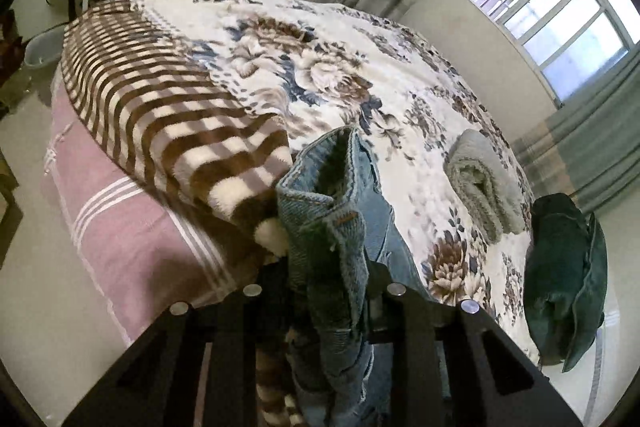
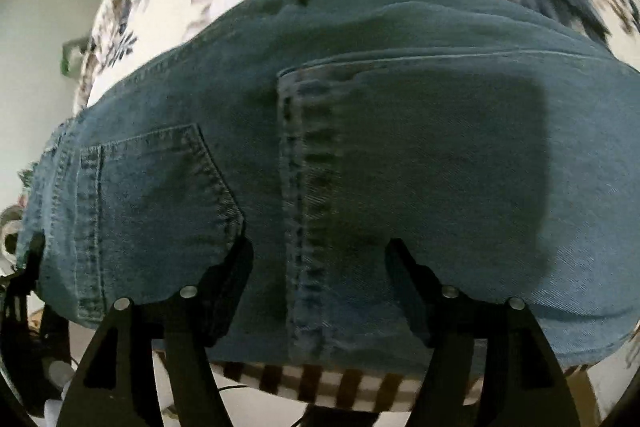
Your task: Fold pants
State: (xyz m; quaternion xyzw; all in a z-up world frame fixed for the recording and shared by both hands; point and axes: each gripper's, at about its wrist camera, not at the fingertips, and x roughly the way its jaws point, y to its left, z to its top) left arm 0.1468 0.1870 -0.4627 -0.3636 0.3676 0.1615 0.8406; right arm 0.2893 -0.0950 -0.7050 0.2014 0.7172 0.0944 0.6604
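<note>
My left tongs (image 1: 324, 291) are clamped on a bunched fold of the blue denim pants (image 1: 320, 227), which stands up stiff and ridged between them, its thick stitched hem open at the top. My right tongs (image 2: 320, 283) stand apart over the pants (image 2: 360, 147), pads off the cloth, a patch pocket to the left. The pants lie at the near edge of the bed (image 1: 132, 247), on a plush floral blanket (image 1: 280, 67) with a brown-striped border. A rolled grey towel (image 1: 480, 183) and dark green cloth (image 1: 564, 287) lie well apart.
</note>
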